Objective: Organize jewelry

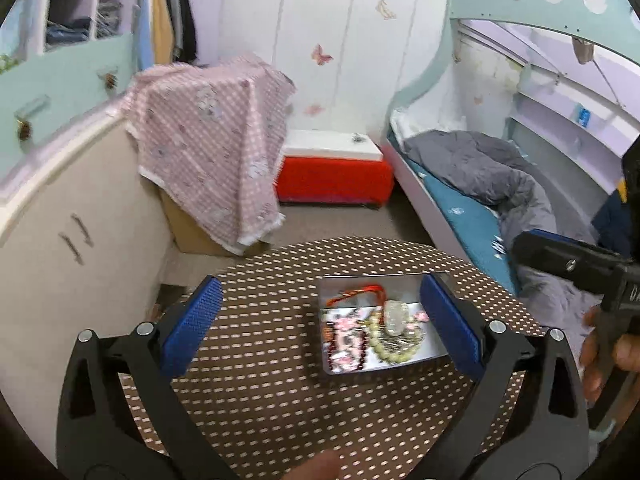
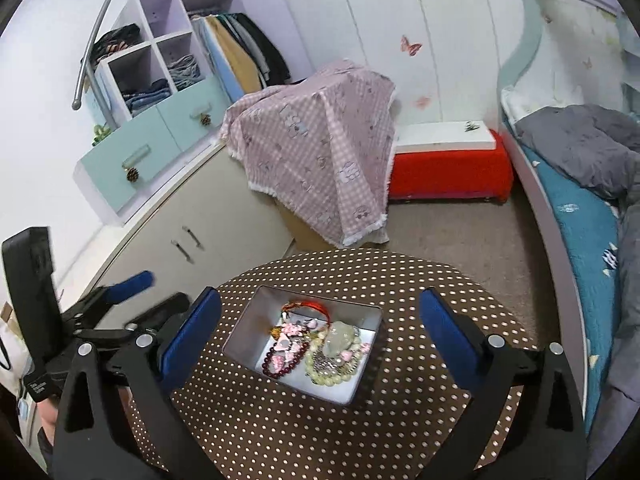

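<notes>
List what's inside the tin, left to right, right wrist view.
Dark red bead bracelet → pale green bead bracelet. The pink pieces, the red cord and the clear stone overlap these, so I leave them out. All of it lies in the tin.

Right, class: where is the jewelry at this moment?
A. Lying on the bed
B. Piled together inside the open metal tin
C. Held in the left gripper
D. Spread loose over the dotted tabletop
B: the jewelry sits heaped inside the tin on the dotted table, and both grippers are open and empty.
</notes>
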{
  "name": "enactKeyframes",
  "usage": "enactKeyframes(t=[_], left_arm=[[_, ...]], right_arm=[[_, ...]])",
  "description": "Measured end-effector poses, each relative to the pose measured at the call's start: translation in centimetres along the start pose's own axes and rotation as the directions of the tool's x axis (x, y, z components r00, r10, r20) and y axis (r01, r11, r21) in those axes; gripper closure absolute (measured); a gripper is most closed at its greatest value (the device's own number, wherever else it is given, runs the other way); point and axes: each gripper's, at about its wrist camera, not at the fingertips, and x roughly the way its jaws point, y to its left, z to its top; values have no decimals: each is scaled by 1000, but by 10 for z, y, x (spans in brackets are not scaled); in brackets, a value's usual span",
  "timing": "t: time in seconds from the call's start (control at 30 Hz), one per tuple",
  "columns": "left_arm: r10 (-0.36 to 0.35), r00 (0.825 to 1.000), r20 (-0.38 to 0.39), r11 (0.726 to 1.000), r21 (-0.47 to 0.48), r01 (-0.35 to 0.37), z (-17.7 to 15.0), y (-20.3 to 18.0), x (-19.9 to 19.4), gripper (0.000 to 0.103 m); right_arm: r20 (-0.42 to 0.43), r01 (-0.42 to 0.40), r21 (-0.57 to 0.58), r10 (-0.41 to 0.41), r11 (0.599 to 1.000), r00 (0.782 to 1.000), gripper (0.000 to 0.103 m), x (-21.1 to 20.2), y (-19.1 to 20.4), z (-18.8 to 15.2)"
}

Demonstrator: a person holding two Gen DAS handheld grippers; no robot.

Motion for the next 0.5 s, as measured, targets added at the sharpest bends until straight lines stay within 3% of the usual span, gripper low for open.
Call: enactKeyframes(t=[0.13,0.5], left_arm=[[66,996,54,998,12,-67,-4,1,-34,6],[132,971,200,990,22,-139,-17,-19,-125,6]], right_arm=[[34,26,9,-27,1000,999,8,-18,0,-5],[109,56,-36,-51,998,993,8,-78,27,-37]])
